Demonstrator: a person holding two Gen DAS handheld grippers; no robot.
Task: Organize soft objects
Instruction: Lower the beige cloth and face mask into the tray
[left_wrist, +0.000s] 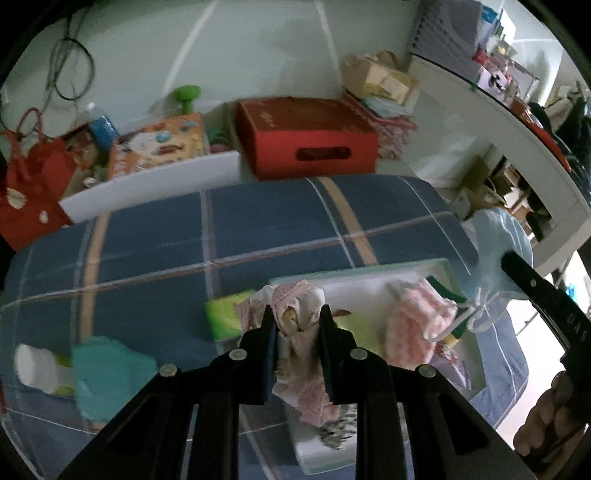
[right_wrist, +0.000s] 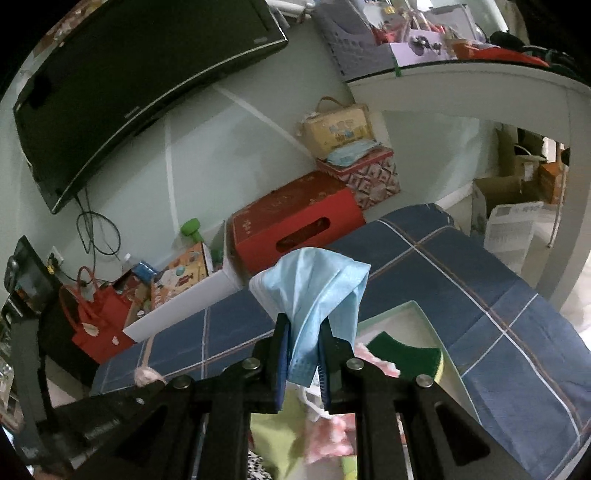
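Left gripper (left_wrist: 295, 325) clamps a pink-cream cloth bundle (left_wrist: 299, 314); right gripper (right_wrist: 303, 354) clamps a blue face mask (right_wrist: 314, 291). Both above white tray (left_wrist: 369, 286) on blue plaid cover (left_wrist: 258, 229); red box (left_wrist: 306, 136) behind.

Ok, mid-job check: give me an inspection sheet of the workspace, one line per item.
Surface: blue plaid bedcover, partly bare.
Job's things: white tray holding a pink knit piece and a green sponge; blue face mask and pink-and-cream cloth bundle held above.
Clutter: teal cloth, white item, green packet on the cover.
Grippers: left claw shut on the bundle; right claw shut on the mask.
Cables: black loops on the wall.
Surroundings: red box, red bag, wall TV, white desk.
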